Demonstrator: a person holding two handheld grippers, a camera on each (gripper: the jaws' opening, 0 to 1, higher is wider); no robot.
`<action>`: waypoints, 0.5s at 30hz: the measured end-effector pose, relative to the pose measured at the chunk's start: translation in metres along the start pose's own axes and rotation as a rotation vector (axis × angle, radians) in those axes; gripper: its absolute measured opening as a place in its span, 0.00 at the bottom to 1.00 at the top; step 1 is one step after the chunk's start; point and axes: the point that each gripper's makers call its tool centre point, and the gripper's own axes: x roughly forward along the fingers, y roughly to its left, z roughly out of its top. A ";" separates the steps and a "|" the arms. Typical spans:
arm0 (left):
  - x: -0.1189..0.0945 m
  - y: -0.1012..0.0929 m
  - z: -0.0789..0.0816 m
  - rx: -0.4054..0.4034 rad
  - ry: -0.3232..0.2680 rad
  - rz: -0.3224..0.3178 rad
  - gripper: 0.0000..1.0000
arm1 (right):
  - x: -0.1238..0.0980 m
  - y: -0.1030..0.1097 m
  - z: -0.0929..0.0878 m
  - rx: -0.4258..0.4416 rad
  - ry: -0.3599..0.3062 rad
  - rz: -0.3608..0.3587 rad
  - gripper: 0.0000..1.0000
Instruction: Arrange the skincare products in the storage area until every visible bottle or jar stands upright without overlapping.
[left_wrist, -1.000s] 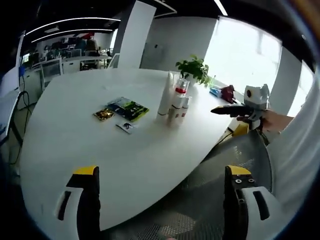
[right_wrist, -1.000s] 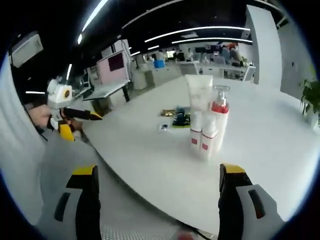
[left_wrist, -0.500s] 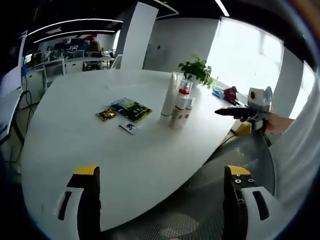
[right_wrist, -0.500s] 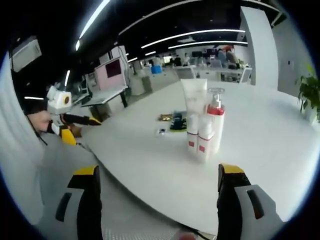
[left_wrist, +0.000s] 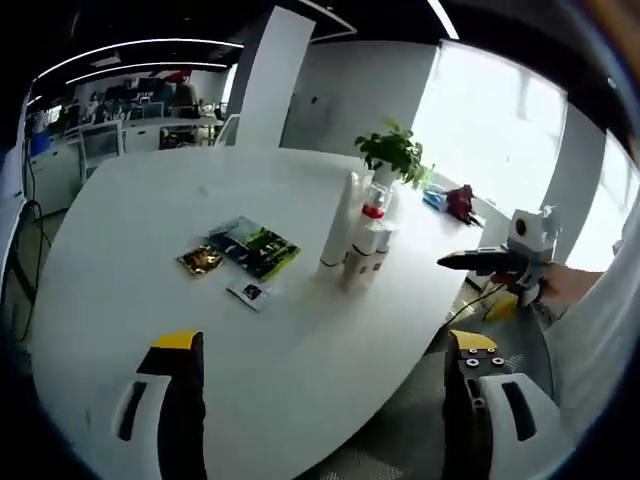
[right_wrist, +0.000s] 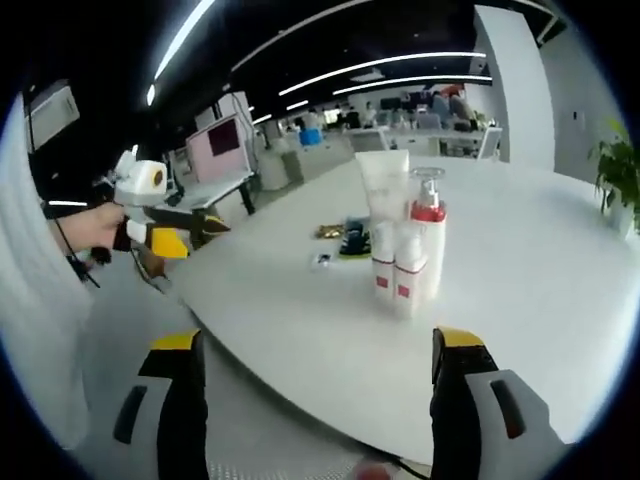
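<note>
**Both grippers wide apart, nothing between the jaws**

In the left gripper view the left gripper (left_wrist: 325, 410) rises from the bottom edge, its two black, yellow-tipped jaws standing far apart — one at lower left, one at lower right — with nothing between them. At the right edge of that frame the right gripper (left_wrist: 470, 262) comes in level, held in a hand (left_wrist: 563, 285) from a pale sleeve, its dark jaws pointing left; whether they are parted cannot be told there.

In the right gripper view the right gripper (right_wrist: 320, 405) likewise shows both jaws spread wide at the bottom. At middle left the left gripper (right_wrist: 205, 225) is held out level by a hand (right_wrist: 95, 228) — jaws pointing right.
</note>
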 end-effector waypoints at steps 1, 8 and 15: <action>0.001 0.000 0.001 -0.001 0.001 -0.001 0.95 | 0.000 0.001 -0.001 -0.002 0.004 0.002 0.93; 0.026 0.005 0.005 -0.020 0.055 -0.002 0.93 | 0.001 0.002 -0.003 0.008 0.019 0.013 0.91; 0.047 0.022 0.005 -0.044 0.115 0.028 0.85 | 0.000 0.003 0.000 0.037 -0.004 0.014 0.90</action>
